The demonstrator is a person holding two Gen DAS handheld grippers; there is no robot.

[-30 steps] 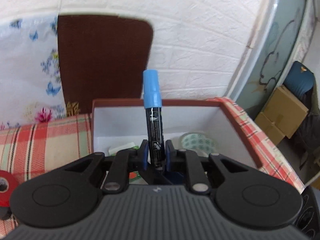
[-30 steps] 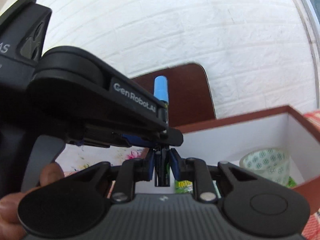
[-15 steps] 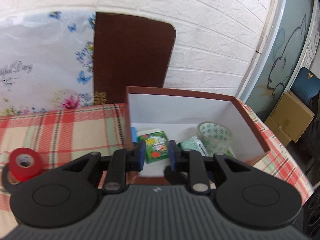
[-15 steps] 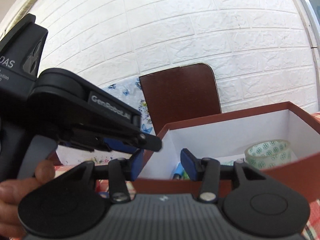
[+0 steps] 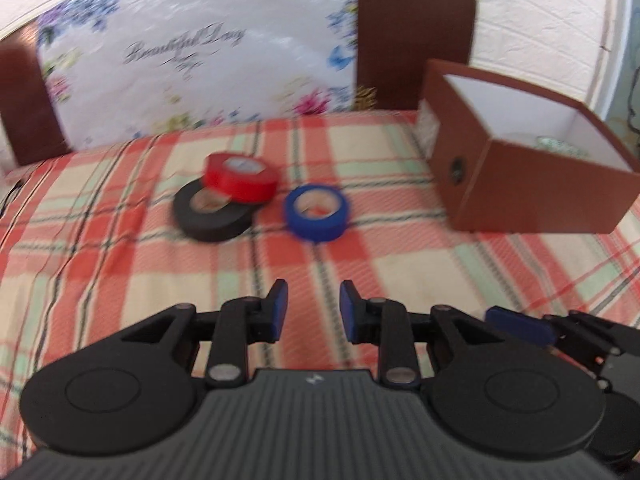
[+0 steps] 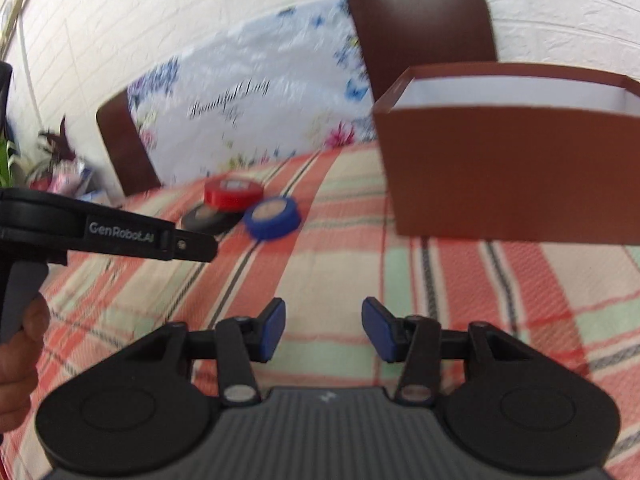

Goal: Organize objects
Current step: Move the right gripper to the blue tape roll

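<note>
Three tape rolls lie on the plaid tablecloth: a blue roll, a red roll leaning on a black roll. They also show in the right wrist view: blue, red, black. A brown box with a white inside stands to the right; a clear patterned tape roll peeks inside. My left gripper is open and empty, short of the blue roll. My right gripper is open and empty, in front of the box.
A floral plastic sheet hangs over brown chair backs behind the table, against a white brick wall. The left gripper's body crosses the left of the right wrist view. The right gripper's fingertip shows at the lower right of the left wrist view.
The blue-capped marker left my grippers and lies in the box. Both grippers opened, pulled back from the box and swung left toward the tape rolls.
</note>
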